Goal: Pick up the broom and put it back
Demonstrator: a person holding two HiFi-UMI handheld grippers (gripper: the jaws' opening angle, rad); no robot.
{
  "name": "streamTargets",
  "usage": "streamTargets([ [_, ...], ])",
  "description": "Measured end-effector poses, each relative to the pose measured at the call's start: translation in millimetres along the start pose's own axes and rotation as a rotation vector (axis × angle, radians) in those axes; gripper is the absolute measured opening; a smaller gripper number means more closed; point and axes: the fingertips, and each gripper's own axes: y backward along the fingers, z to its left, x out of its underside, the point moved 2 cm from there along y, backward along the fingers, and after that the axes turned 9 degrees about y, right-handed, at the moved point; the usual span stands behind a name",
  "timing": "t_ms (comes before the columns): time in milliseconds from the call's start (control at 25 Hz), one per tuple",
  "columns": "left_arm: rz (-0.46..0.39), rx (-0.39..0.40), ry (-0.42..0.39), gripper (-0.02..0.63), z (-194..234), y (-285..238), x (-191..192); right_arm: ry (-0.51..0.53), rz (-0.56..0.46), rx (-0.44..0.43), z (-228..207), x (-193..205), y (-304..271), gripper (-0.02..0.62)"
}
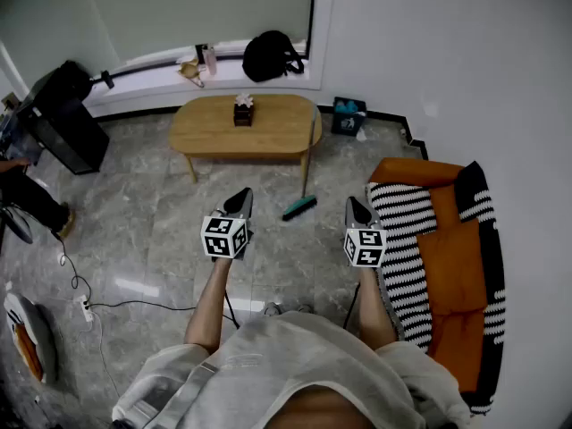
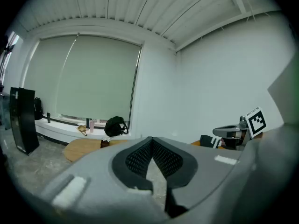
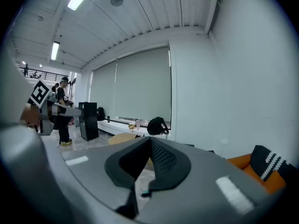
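The broom (image 1: pixel 301 206) has a teal head on the grey floor and a thin handle (image 1: pixel 310 155) that leans against the right end of the wooden table (image 1: pixel 268 130). It stands ahead of both grippers and between them, and neither touches it. My left gripper (image 1: pixel 239 202) is held level at the broom head's left, jaws shut with nothing in them. My right gripper (image 1: pixel 357 210) is at the head's right, also shut and empty. In the left gripper view the left gripper (image 2: pixel 152 143) has its pads together at the tip. In the right gripper view the right gripper (image 3: pixel 150 143) looks the same.
An orange sofa (image 1: pixel 456 266) with a striped throw lines the right wall. A small box (image 1: pixel 243 111) sits on the table, a black bag (image 1: pixel 273 54) on the sill, a teal box (image 1: pixel 347 114) in the corner. A black cabinet (image 1: pixel 64 119), a person's leg (image 1: pixel 36 206) and a floor cable (image 1: pixel 85 307) are at the left.
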Motion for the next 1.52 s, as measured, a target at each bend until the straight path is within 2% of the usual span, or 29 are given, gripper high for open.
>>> streamTargets([
  [400,0.010,0.021,0.000,0.003,7,0,1,-0.030,-0.004,0.018,5,1,1,0.002],
  [1040,0.033,0.077,-0.006,0.003,48,-2,0,-0.007,0.012,0.079,38,-5,-21,0.002],
  [1520,0.057,0.099,0.015,0.003,72,-26,7,0.005,0.051,0.081,48,1,-50,0.002],
])
